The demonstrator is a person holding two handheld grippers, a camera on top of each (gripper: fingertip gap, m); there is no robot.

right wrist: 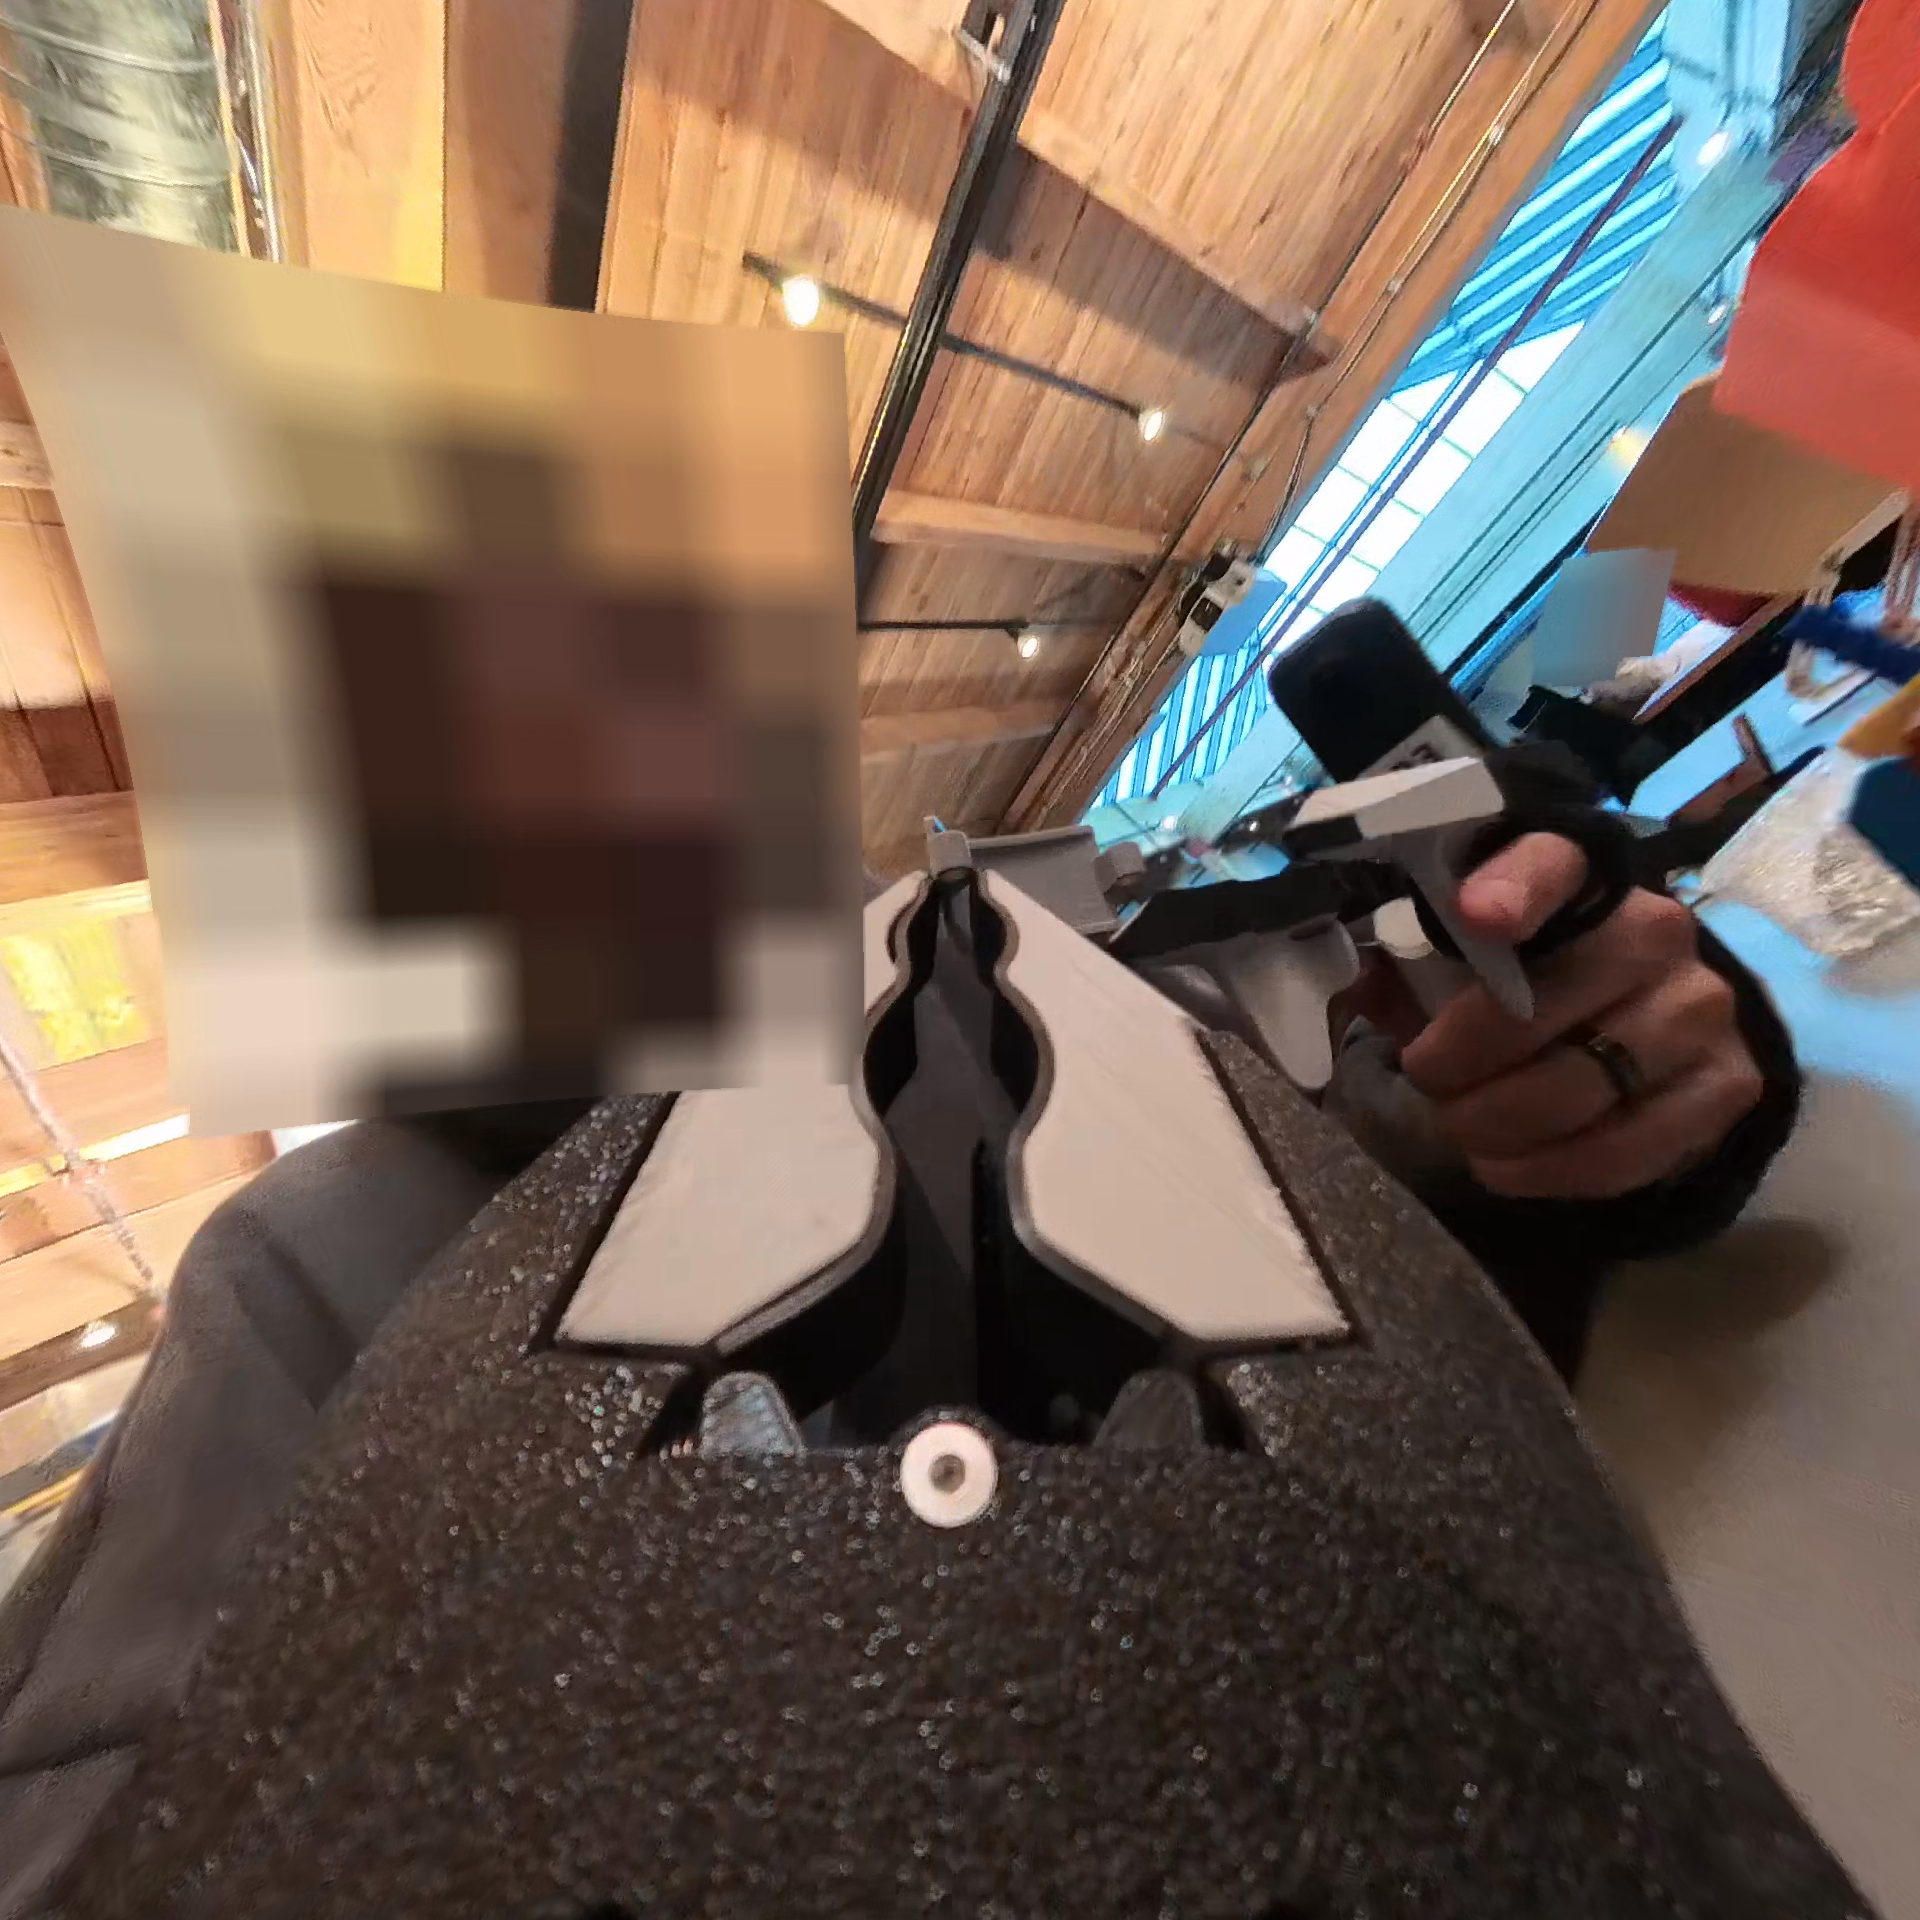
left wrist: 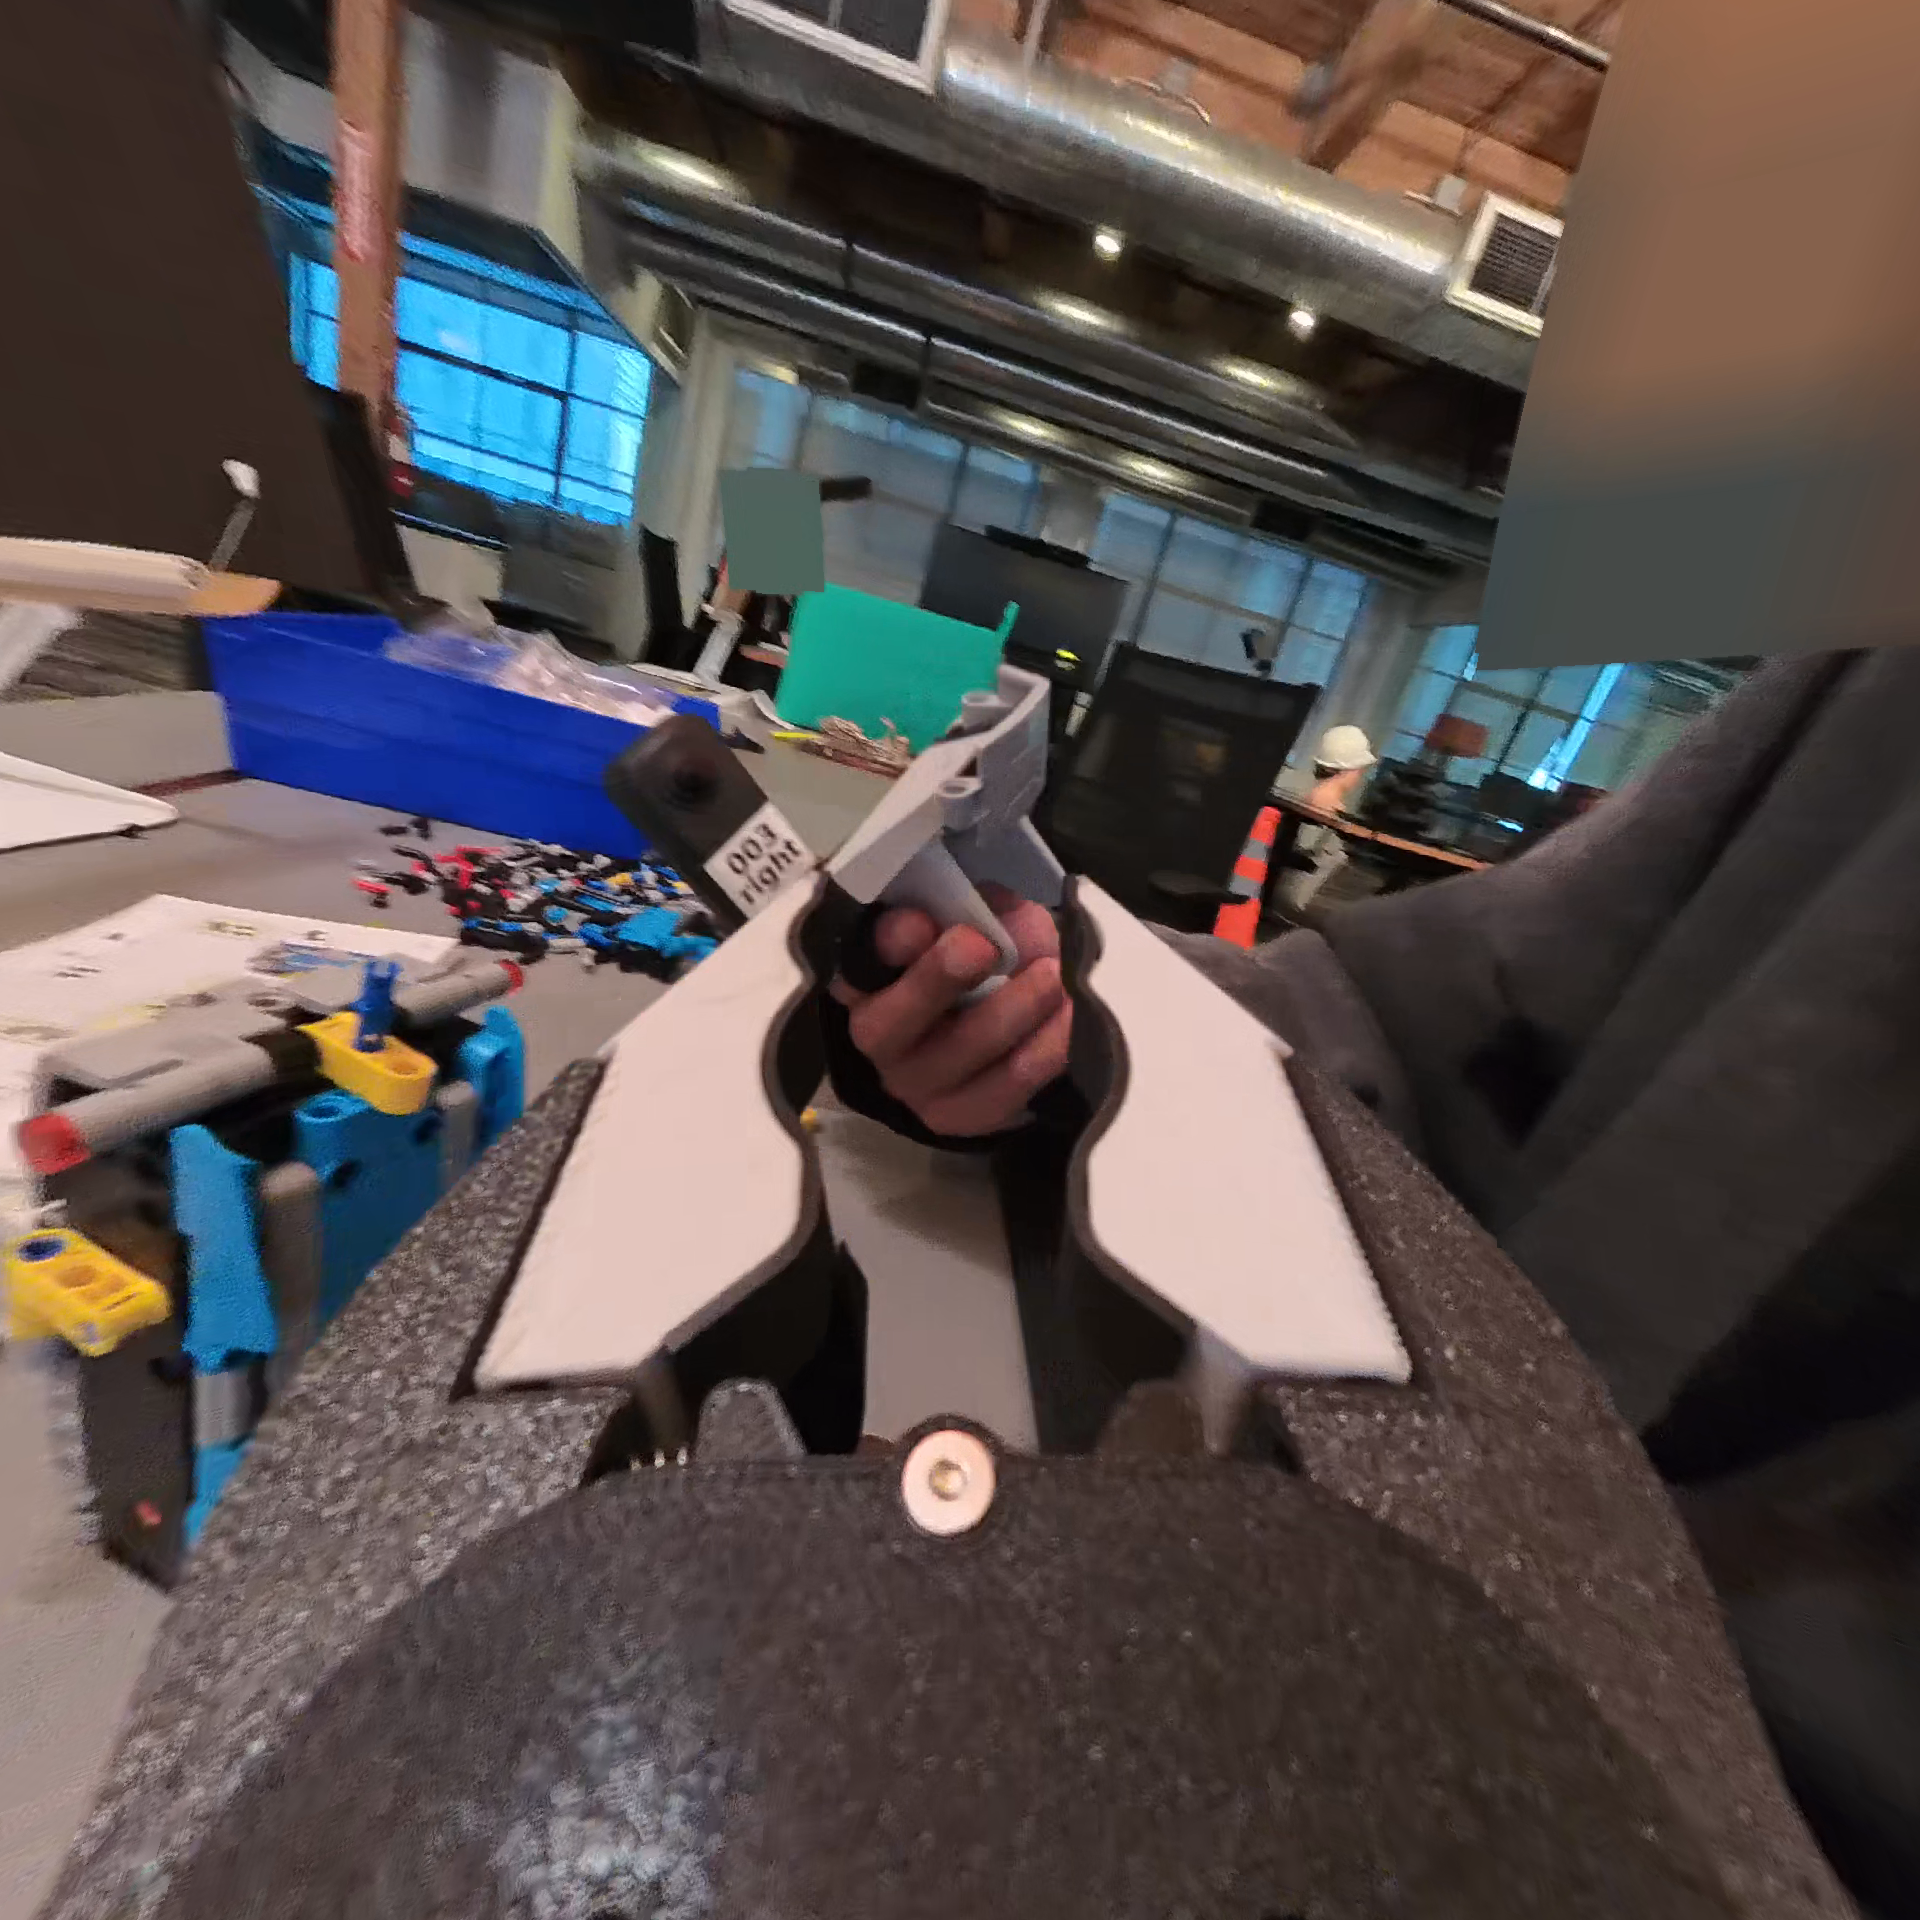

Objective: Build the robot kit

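1. Pointing up and away from the table, the left gripper (left wrist: pixel 940 904) carries nothing; its two white fingers (left wrist: pixel 675 1143) stand apart, and through the gap shows a person's hand (left wrist: pixel 966 1029) wrapped round the grey handle of the right gripper.
2. The right gripper (right wrist: pixel 951 883) has its two fingers drawn nearly together at the tips, with only a narrow slit between them and nothing clamped there; beyond and to its right a second hand (right wrist: pixel 1579 1029), wearing one dark ring, grips the handle of the left gripper.
3. Just left of the left gripper sits one half-built toy block model (left wrist: pixel 281 1132) in blue, grey and yellow, with two red-tipped grey rods.
4. Farther ahead and left lies one scattered heap of small loose pieces (left wrist: pixel 561 894), and behind it one blue bin (left wrist: pixel 343 707).
5. One sheet of printed instructions (left wrist: pixel 187 945) lies under the model.
6. One orange cone (left wrist: pixel 1252 878) stands far off, ahead and right.
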